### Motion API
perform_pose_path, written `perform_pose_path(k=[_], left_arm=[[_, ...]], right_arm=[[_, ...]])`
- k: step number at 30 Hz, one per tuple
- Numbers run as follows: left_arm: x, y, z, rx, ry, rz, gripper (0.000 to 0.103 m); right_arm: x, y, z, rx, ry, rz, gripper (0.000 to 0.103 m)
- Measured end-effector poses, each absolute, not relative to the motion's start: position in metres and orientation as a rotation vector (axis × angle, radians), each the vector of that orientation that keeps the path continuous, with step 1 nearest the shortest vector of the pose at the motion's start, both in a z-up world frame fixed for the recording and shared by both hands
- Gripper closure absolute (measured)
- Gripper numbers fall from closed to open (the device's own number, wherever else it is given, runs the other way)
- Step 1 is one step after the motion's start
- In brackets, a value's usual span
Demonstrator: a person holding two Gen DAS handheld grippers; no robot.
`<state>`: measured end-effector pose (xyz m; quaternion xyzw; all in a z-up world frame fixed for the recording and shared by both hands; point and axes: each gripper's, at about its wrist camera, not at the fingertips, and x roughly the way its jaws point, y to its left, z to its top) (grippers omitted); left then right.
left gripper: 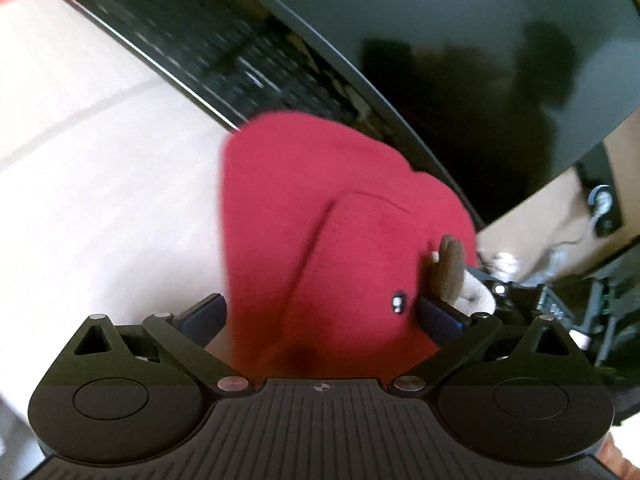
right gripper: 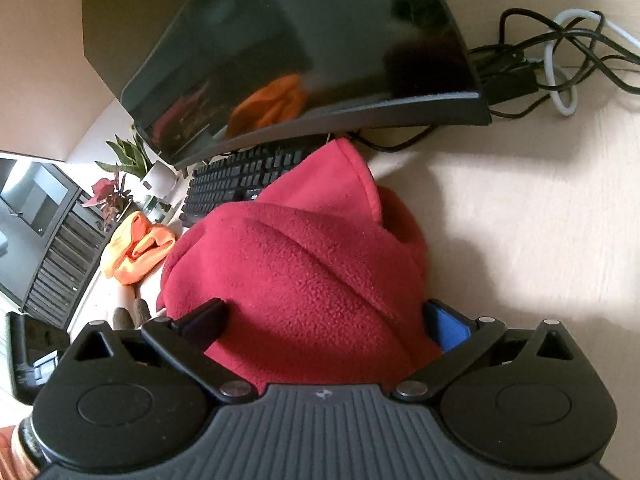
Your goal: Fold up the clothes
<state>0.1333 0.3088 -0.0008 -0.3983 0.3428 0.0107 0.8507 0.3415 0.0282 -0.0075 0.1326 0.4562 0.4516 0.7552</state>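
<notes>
While the red fleece (right gripper: 304,264) lies bunched on the desk (right gripper: 520,200) near the keyboard (right gripper: 240,176) and under the monitor (right gripper: 320,40), both grippers reach into it; the left gripper (left gripper: 320,316) has its jaws apart, fleece (left gripper: 340,220) filling the gap; the right gripper (right gripper: 324,320) likewise stands wide, cloth between its fingers; whether either grips, I cannot tell; an orange garment (right gripper: 136,248) lies far left, beside a plant (right gripper: 128,168); cables (right gripper: 560,52) trail far right.

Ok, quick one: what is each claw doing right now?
Left claw: jaws spread wide around the red fleece garment, not clamped.
Right claw: also open, red fleece garment bunched between its fingers.
</notes>
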Motion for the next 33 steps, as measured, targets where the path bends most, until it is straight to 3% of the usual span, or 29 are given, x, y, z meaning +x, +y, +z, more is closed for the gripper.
perform_pose_path(k=[6, 14, 19, 24, 28, 33], left_arm=[[0.145, 0.310, -0.011, -0.870, 0.682, -0.040, 0.000], [0.150, 0.288, 0.065, -0.544, 0.543, -0.159, 0.000], [0.138, 0.312, 0.028, -0.520, 0.635, -0.053, 0.000], [0.127, 0.305, 0.024, -0.478, 0.645, -0.001, 0.000], [0.118, 0.299, 0.021, -0.444, 0.653, 0.040, 0.000], [0.107, 0.292, 0.018, -0.401, 0.663, 0.091, 0.000]], right_arm=[[0.336, 0.018, -0.020, 0.358, 1.006, 0.995, 0.000], [0.302, 0.051, -0.005, 0.160, 0.714, 0.972, 0.000], [0.288, 0.068, 0.012, 0.009, 0.640, 0.896, 0.000], [0.236, 0.037, 0.036, -0.045, 0.628, 0.769, 0.000], [0.202, 0.032, 0.003, -0.203, 0.652, 0.647, 0.000], [0.193, 0.026, 0.009, -0.224, 0.576, 0.668, 0.000]])
